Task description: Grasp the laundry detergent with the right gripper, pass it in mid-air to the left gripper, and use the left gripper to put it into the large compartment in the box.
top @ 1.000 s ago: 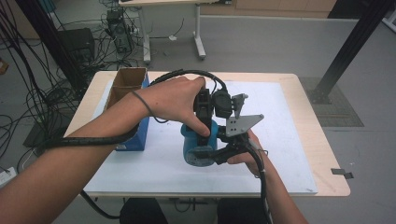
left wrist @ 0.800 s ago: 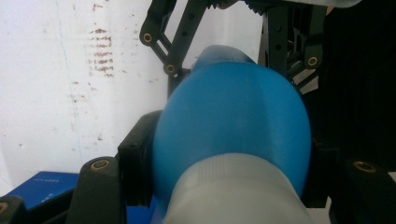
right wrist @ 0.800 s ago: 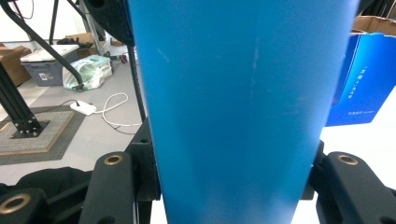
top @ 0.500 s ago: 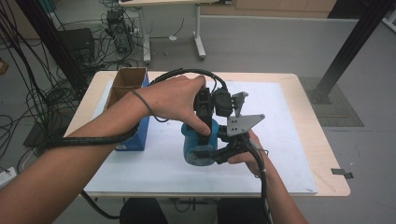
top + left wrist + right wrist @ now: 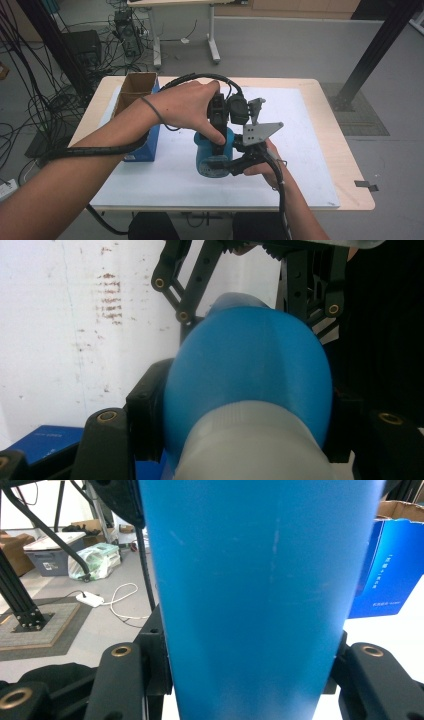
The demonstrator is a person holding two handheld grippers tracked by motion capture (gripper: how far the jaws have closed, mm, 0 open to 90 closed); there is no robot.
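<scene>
The left gripper (image 5: 218, 131) came down from above and was clamped on the upper part of a blue bottle (image 5: 212, 155), its jaws pressed against the rounded blue shoulder just above the pale, translucent cap end (image 5: 260, 445) seen close in the left gripper view. The right gripper (image 5: 231, 164) came in from the side, low, and was clenched on the bottle's straight blue body (image 5: 255, 595), a jaw hard against each flank. The bottle stood upright, its long axis vertical, on the white mat (image 5: 310, 145) near the middle of the table (image 5: 350, 165), its top toward the left gripper. The left hand (image 5: 187, 102) arched over its gripper with the forearm crossing the table from the near left; the right hand (image 5: 262, 162) lay low beside the bottle, wrist toward the near edge, the grey plate (image 5: 260, 131) above it. A blue cardboard box (image 5: 137, 107), open at the top, stood near the bottle at the mat's left edge.
</scene>
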